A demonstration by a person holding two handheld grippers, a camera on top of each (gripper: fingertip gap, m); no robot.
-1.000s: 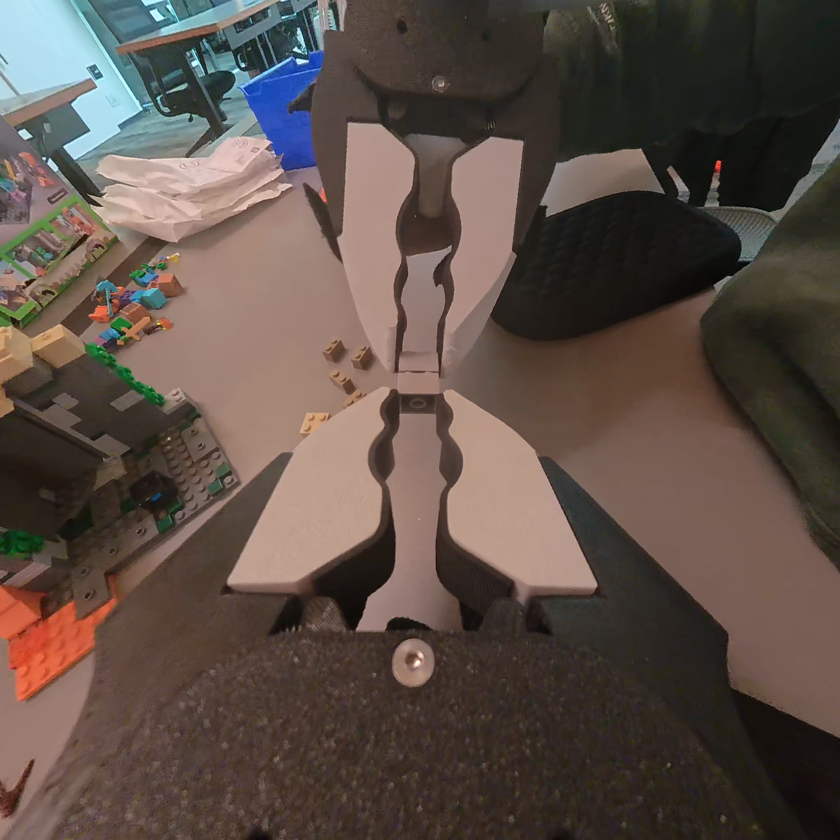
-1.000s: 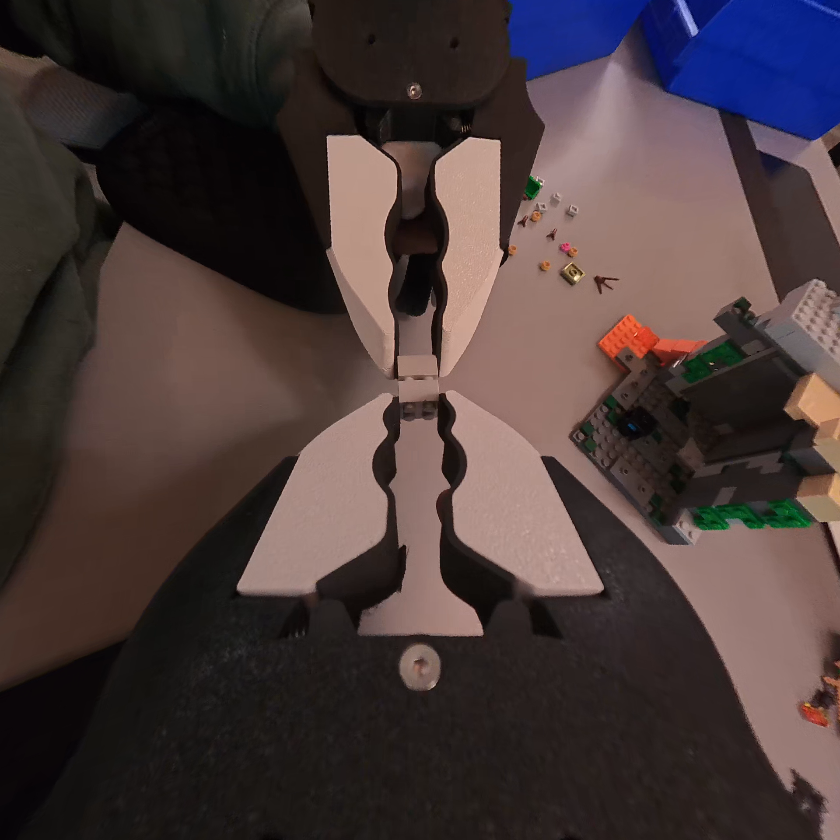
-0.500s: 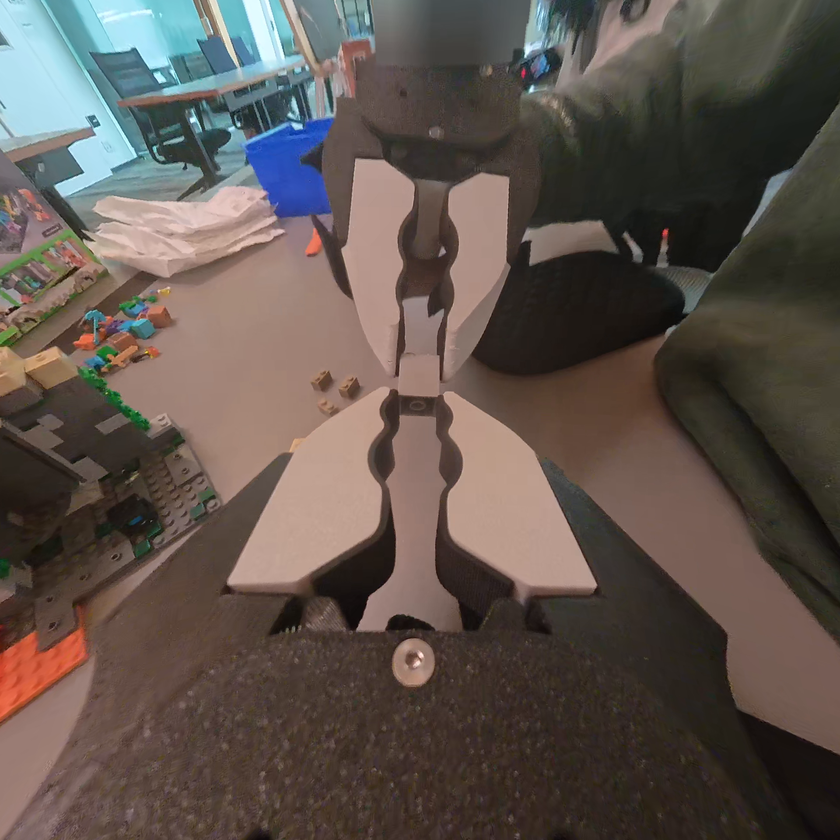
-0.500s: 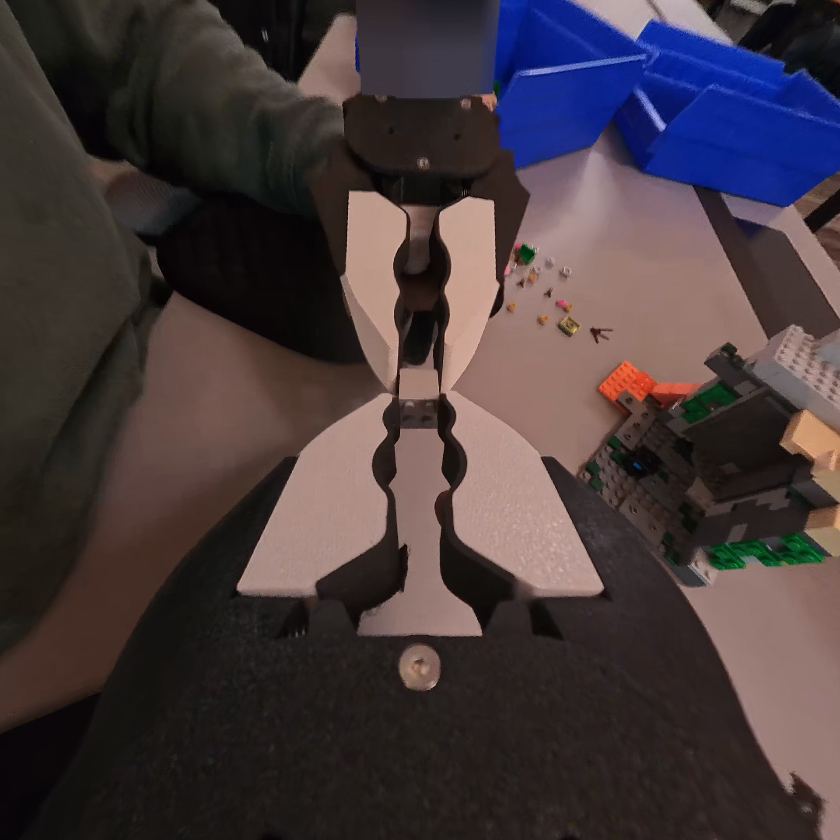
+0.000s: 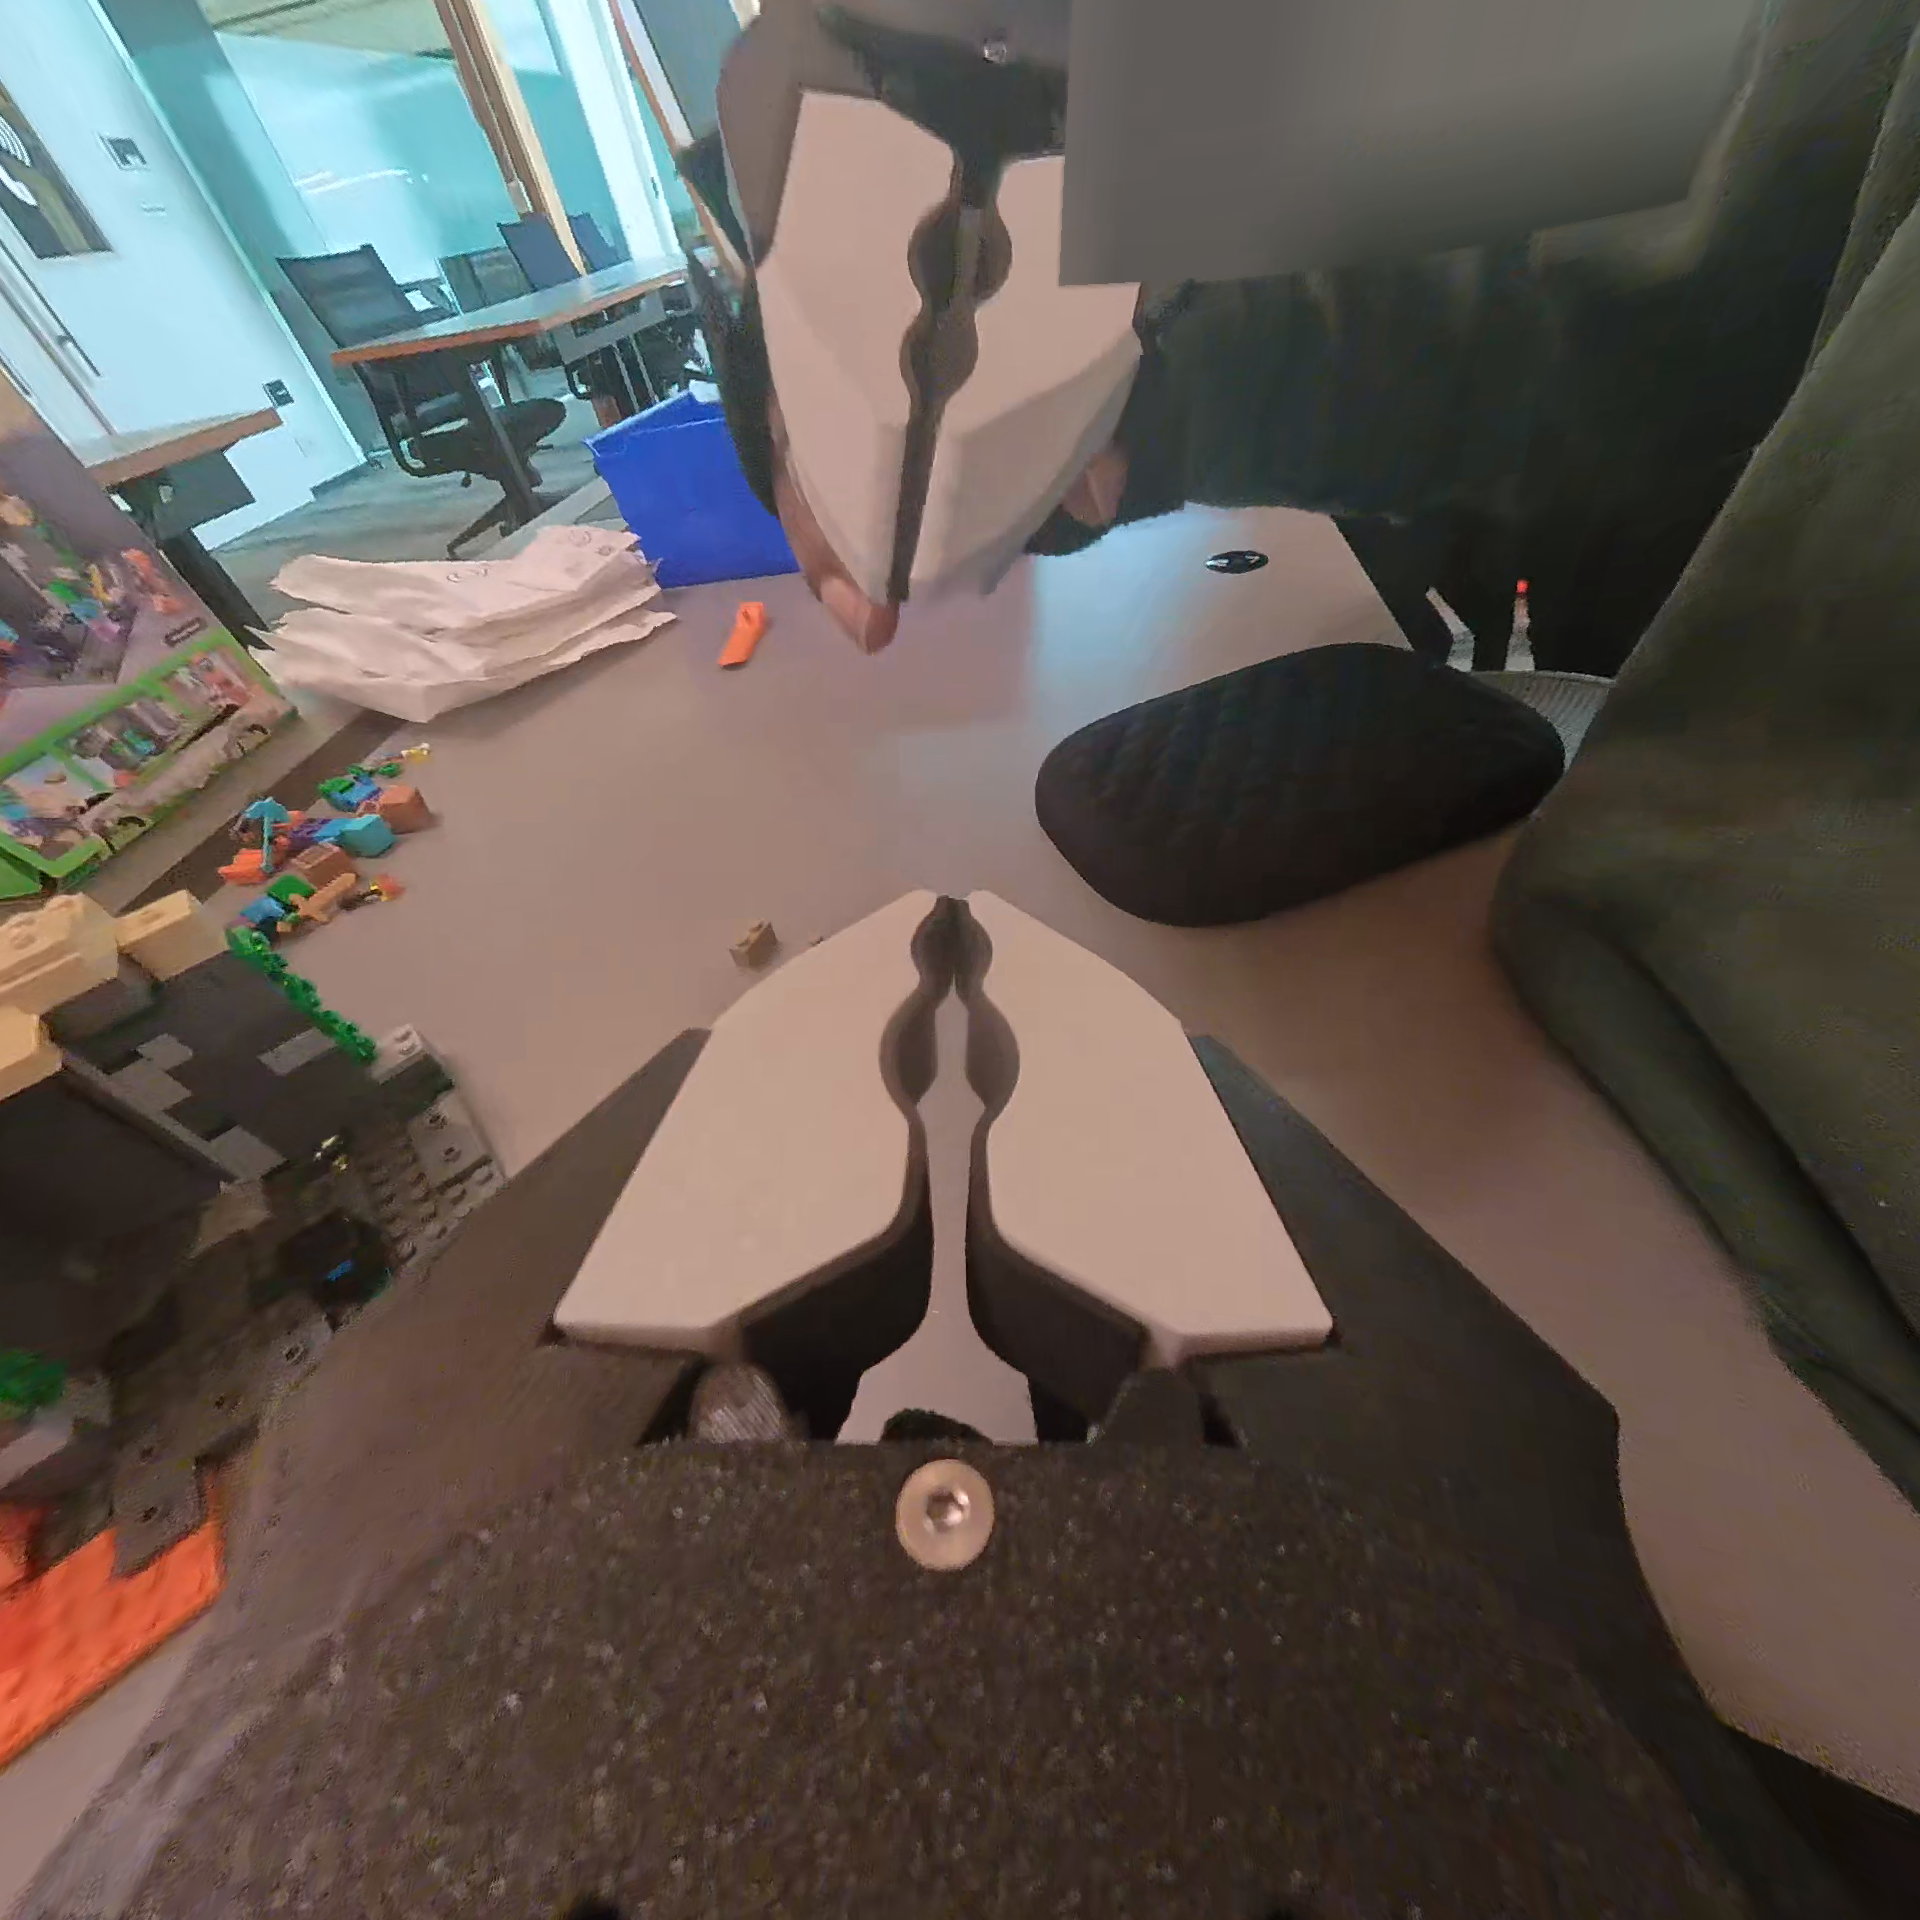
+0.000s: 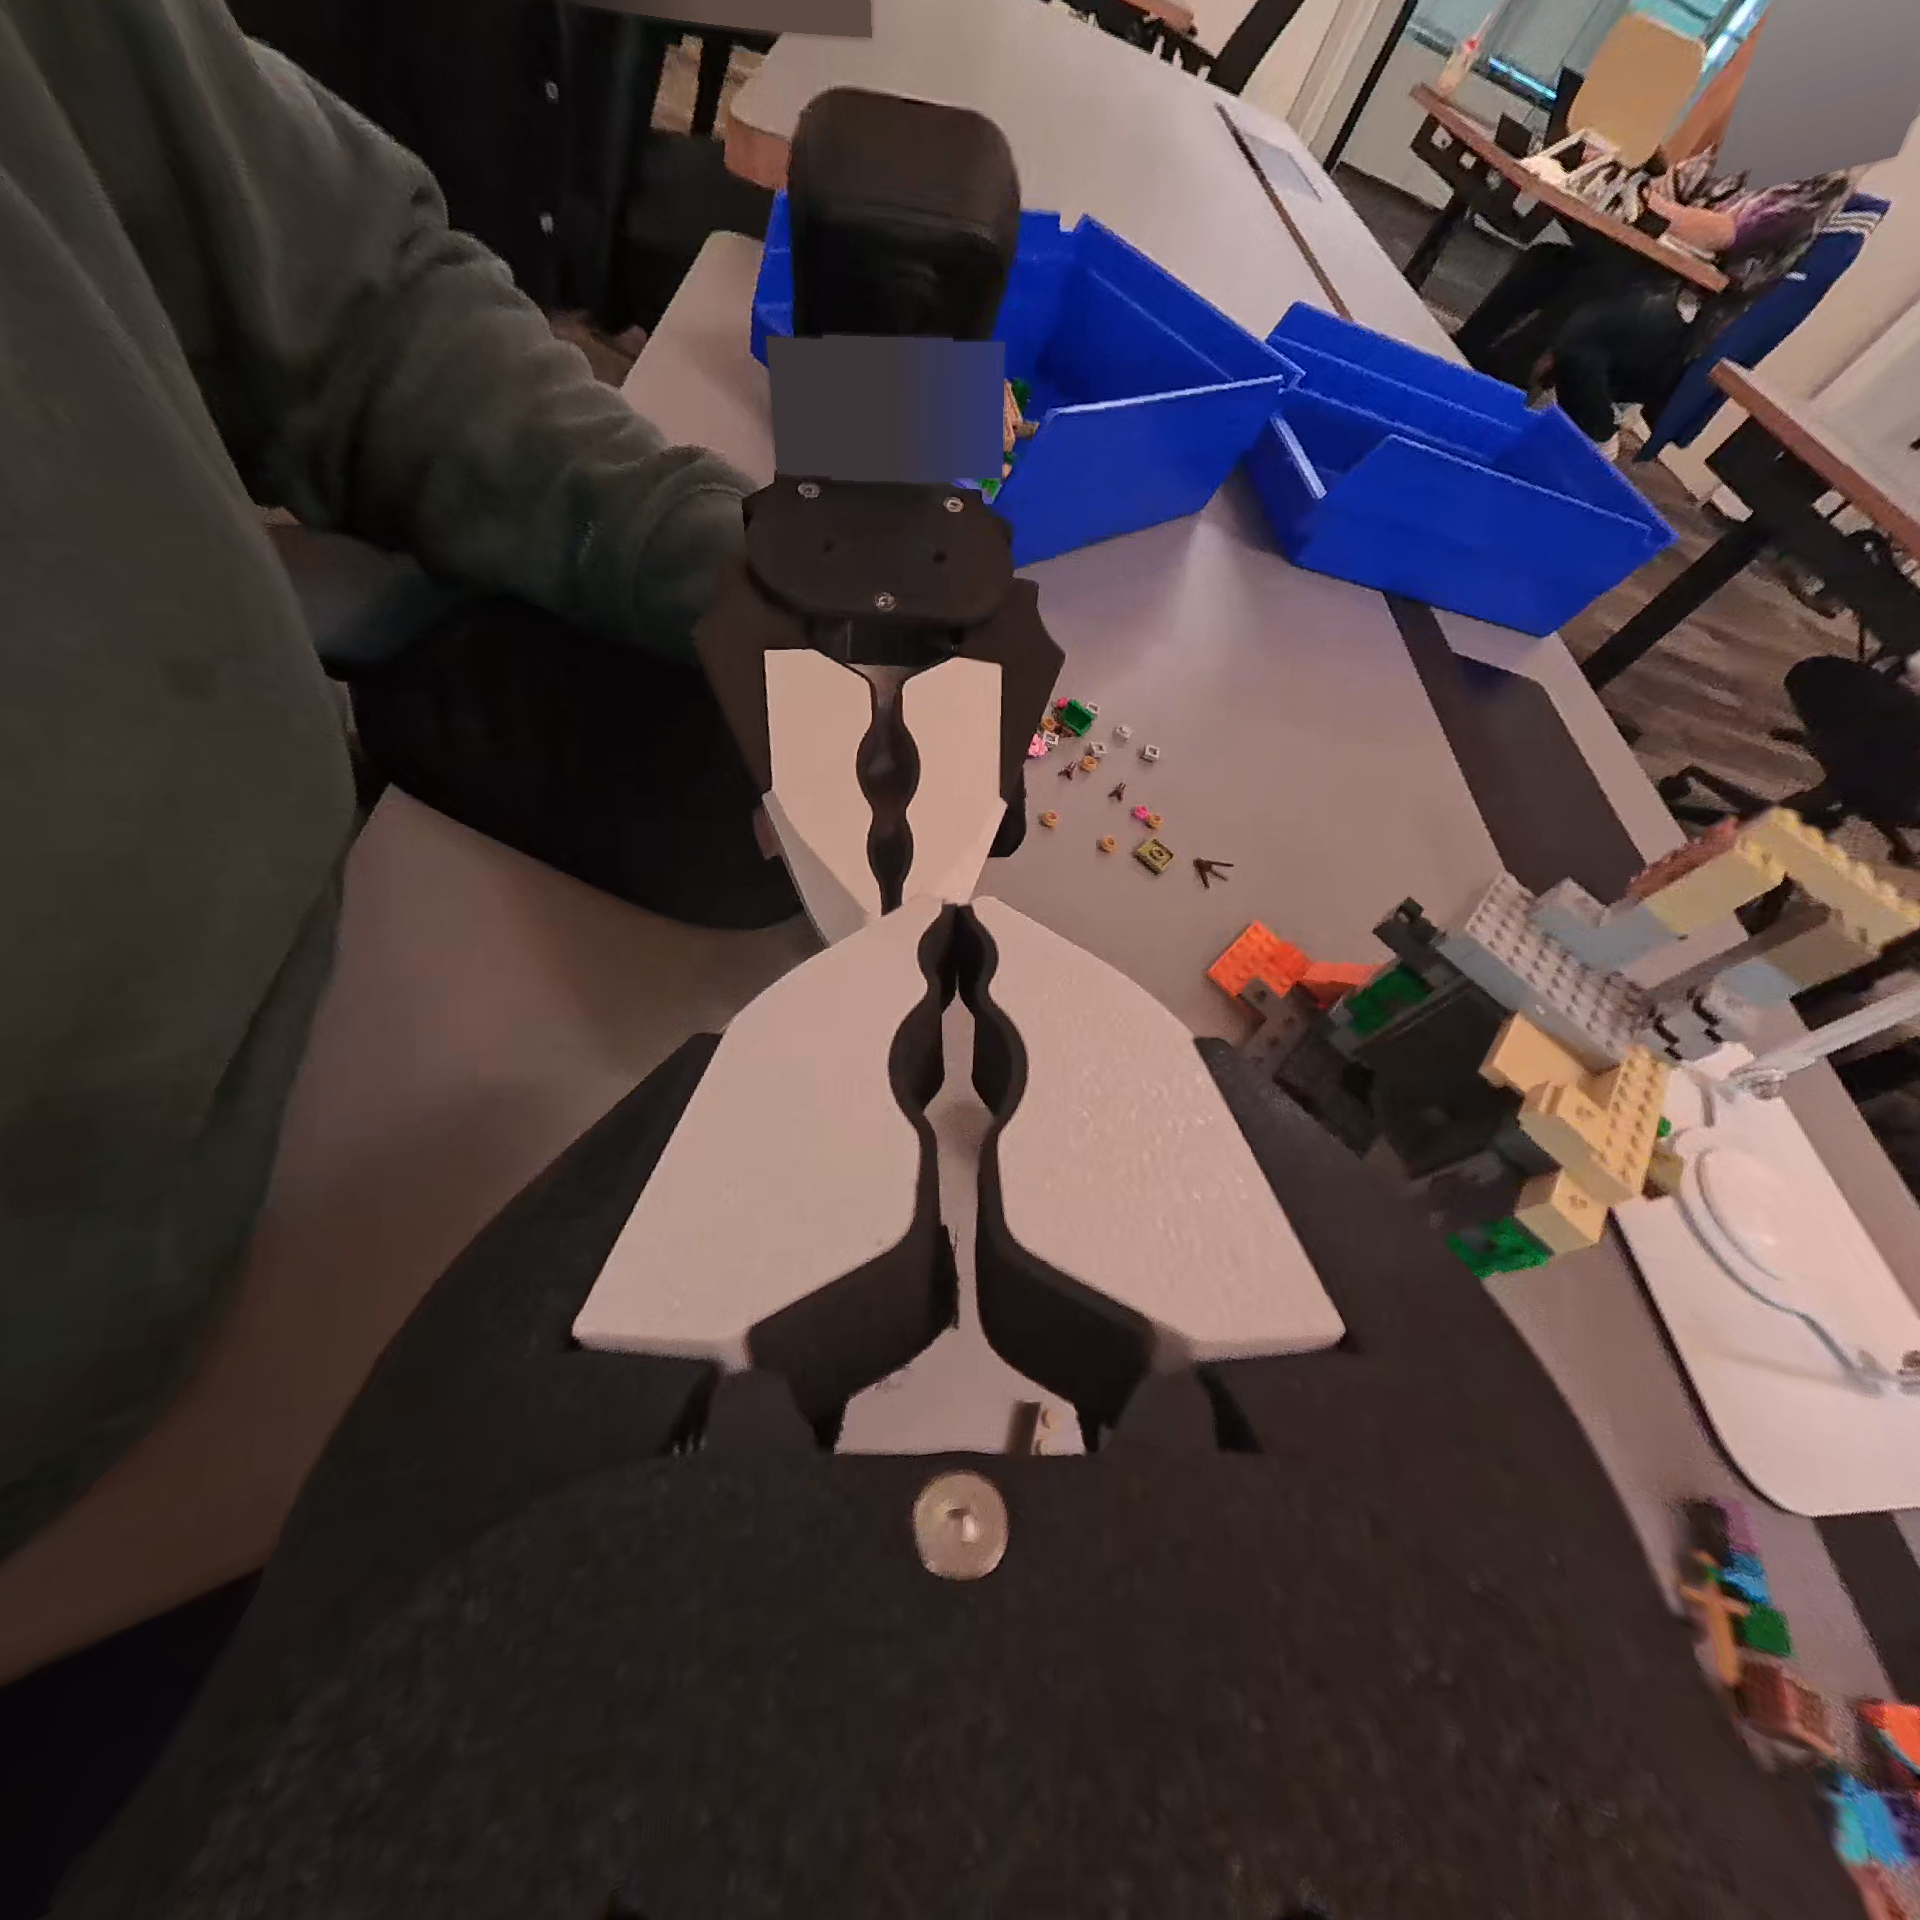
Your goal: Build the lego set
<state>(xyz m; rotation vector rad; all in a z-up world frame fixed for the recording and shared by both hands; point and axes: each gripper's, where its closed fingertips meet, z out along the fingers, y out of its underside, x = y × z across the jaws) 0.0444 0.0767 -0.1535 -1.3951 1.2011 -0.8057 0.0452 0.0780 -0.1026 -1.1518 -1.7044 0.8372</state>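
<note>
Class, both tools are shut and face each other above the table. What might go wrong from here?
1. The left tool and right tool look nearly tip to tip; a hasty move may knock them together.
2. The half-built Lego model stands close by; a sideways swing might break parts off.
3. The tiny loose pieces could be scattered.

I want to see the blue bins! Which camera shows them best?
The right wrist view: two open blue bins sit on the grey table, one holding small pieces. The left wrist view shows only one blue bin, partly hidden behind the other gripper.
</note>
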